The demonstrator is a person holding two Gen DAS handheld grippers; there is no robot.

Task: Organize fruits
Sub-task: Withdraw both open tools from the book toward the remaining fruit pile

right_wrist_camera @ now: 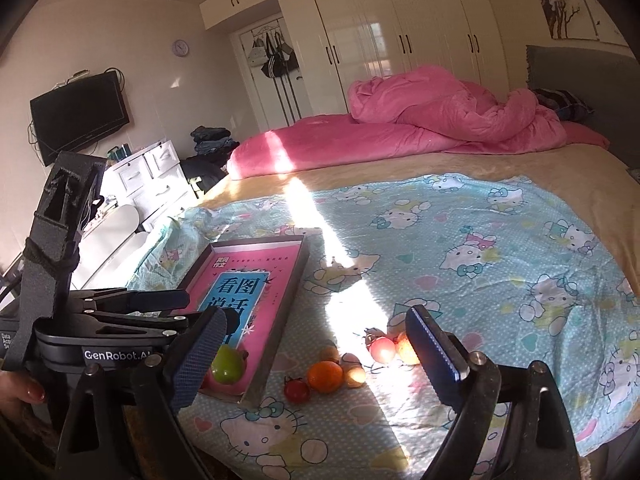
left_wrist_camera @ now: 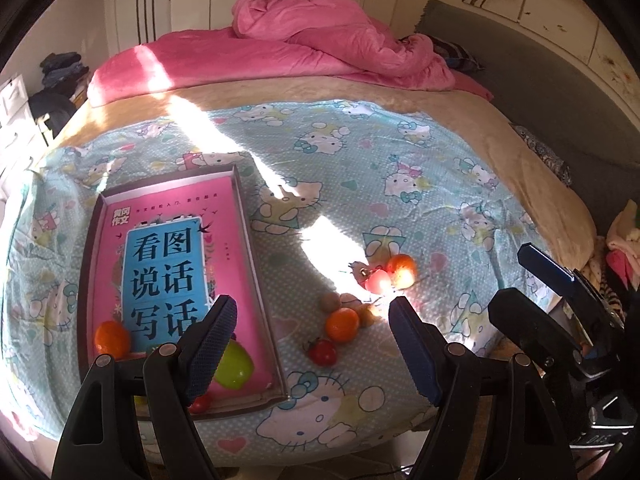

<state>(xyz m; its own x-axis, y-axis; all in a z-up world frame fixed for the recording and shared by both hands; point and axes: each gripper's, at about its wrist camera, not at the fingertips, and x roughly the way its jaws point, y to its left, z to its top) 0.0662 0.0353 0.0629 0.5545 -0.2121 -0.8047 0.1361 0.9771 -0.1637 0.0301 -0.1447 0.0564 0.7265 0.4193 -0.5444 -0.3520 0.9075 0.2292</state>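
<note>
A shallow tray [left_wrist_camera: 256, 252] lined with a pink and blue book cover lies on the Hello Kitty sheet [left_wrist_camera: 360, 168]. In it sit an orange [left_wrist_camera: 112, 339], a green apple [left_wrist_camera: 234, 364] and a small red tomato [left_wrist_camera: 201, 402]. Loose on the sheet to its right lie a tomato [left_wrist_camera: 323, 353], an orange [left_wrist_camera: 342, 325], brown small fruits [left_wrist_camera: 330, 302] and, in the sun patch, a pink fruit [left_wrist_camera: 378, 280] and an orange [left_wrist_camera: 401, 266]. My left gripper [left_wrist_camera: 312, 348] is open and empty above the front edge. My right gripper [right_wrist_camera: 316, 360] is open and empty; the same tomato [right_wrist_camera: 297, 390] and orange [right_wrist_camera: 325, 376] show between its fingers.
A crumpled pink duvet [left_wrist_camera: 340, 40] lies at the back of the bed. White wardrobes [right_wrist_camera: 400, 40] line the far wall. A TV [right_wrist_camera: 80, 116] and white drawers [right_wrist_camera: 148, 176] stand at the left. A grey headboard [left_wrist_camera: 540, 80] runs along the right.
</note>
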